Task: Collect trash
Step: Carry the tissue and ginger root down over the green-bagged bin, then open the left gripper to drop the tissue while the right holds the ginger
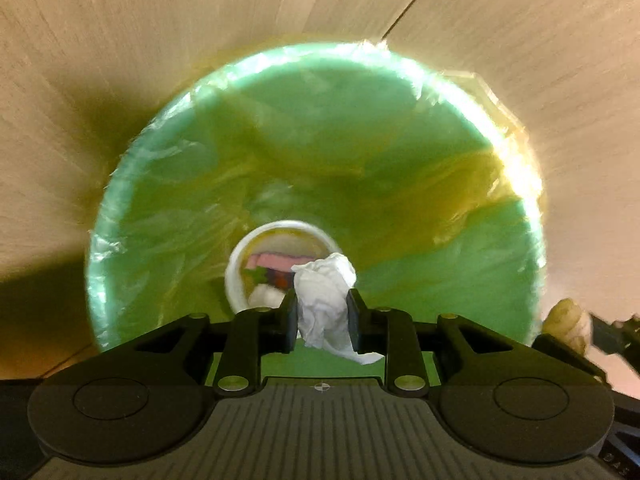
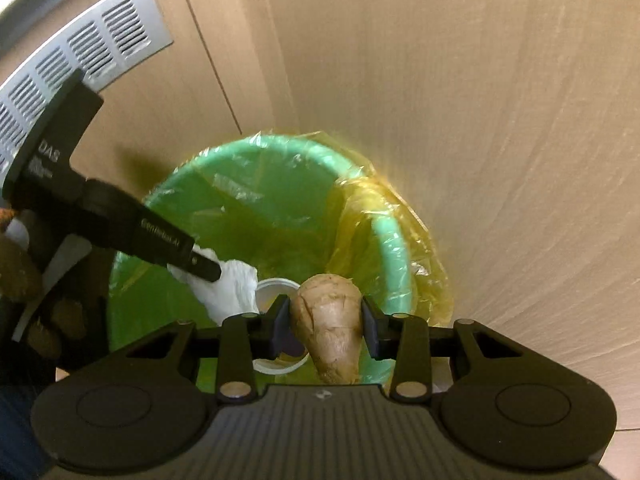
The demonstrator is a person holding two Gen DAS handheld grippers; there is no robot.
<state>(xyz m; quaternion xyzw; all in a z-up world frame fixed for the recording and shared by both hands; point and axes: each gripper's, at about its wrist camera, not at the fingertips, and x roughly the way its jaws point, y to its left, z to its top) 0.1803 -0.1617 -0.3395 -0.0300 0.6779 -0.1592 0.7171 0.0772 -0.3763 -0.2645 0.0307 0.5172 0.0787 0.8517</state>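
1. From the left wrist view we look almost straight down into the green bin, lined with a yellowish plastic bag, standing on the pale wooden floor.
2. Our left gripper has a crumpled white tissue between its fingers; the pads sit at the tissue's sides, and the paper hangs below them over the bin's opening. Whether the pads press on it or have just let go we cannot tell.
3. Only this view shows what lies in the bin: a white cup with pink and dark scraps inside it.
4. At the right edge of this view we glimpse only a blurred tan lump.
5. The right wrist view makes it plain: our right gripper is clenched on a piece of ginger root, pads against both its sides, held above the bin's near rim.
6. This view alone shows the left gripper from outside, slanting in from the left with the tissue at its tip, and a slotted metal grille on the floor beyond.
7. Here the cup shows only as a white rim behind the ginger.
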